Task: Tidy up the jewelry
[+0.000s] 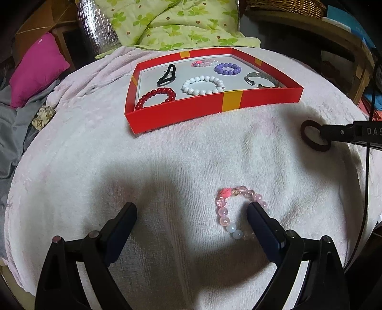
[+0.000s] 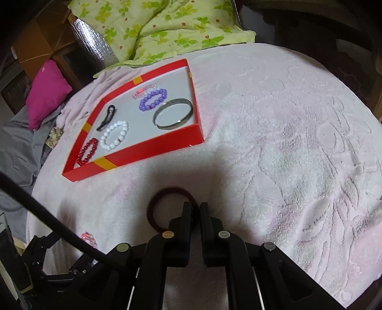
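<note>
A red tray (image 1: 181, 114) (image 2: 152, 147) on the white towel holds red (image 1: 156, 96), white (image 1: 203, 84) and purple (image 1: 226, 68) bead bracelets, a black hair tie (image 1: 167, 75), a pink bead bracelet (image 1: 204, 63) and a silver bangle (image 1: 261, 80) (image 2: 174, 114). My left gripper (image 1: 192, 212) is open over the towel; its right finger (image 1: 261, 226) lies across a pink bead bracelet (image 1: 226, 212). My right gripper (image 2: 195, 207) is shut on a dark red hair tie (image 2: 164, 205) (image 1: 314, 136), right of the tray.
A white towel (image 2: 286, 143) covers the round surface. A green quilt (image 1: 172, 21) and a magenta pillow (image 1: 38, 69) lie behind it. A wooden chair (image 1: 346, 47) stands at the right. A black cable (image 2: 59, 226) crosses the lower left.
</note>
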`<move>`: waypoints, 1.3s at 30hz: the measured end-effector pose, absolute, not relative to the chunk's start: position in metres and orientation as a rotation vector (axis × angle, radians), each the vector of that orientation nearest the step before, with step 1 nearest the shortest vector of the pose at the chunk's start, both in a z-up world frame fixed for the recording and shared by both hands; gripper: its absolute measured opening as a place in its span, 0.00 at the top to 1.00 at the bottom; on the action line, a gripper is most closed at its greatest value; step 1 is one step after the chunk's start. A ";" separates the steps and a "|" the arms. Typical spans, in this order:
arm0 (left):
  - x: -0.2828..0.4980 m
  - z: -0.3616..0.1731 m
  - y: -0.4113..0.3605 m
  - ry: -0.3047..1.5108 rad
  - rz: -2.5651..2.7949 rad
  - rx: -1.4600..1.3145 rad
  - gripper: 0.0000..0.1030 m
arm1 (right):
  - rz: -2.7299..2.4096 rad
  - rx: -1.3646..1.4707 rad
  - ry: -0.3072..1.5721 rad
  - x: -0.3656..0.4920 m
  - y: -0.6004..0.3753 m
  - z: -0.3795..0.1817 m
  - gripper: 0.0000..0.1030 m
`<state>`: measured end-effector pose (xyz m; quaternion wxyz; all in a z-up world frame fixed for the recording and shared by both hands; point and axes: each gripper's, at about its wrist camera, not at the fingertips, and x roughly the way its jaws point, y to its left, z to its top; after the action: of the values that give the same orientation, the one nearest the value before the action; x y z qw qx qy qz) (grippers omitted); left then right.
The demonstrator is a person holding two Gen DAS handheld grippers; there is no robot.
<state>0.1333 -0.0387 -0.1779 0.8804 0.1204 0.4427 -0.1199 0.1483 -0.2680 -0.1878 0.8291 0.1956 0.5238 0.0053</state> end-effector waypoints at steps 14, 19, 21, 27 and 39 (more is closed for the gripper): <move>0.126 -0.172 -0.043 0.902 -0.323 0.279 0.28 | 0.063 0.491 1.163 0.151 -0.264 -0.193 0.75; 0.127 -0.171 -0.042 0.909 -0.351 0.259 0.39 | 0.070 0.460 1.165 0.151 -0.258 -0.193 0.70; 0.127 -0.169 -0.039 0.905 -0.356 0.252 0.52 | 0.079 0.472 1.162 0.152 -0.258 -0.194 0.66; 0.138 -0.164 -0.022 0.907 -0.366 0.193 0.82 | 0.099 0.443 1.153 0.151 -0.254 -0.193 0.60; 0.150 -0.164 -0.001 0.925 -0.332 0.120 0.82 | 0.138 0.280 1.147 0.148 -0.230 -0.189 0.40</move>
<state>0.1500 -0.0011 -0.1641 0.8800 0.0575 0.4439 -0.1591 0.1480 -0.2300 -0.1893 0.8286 0.1319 0.5402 0.0649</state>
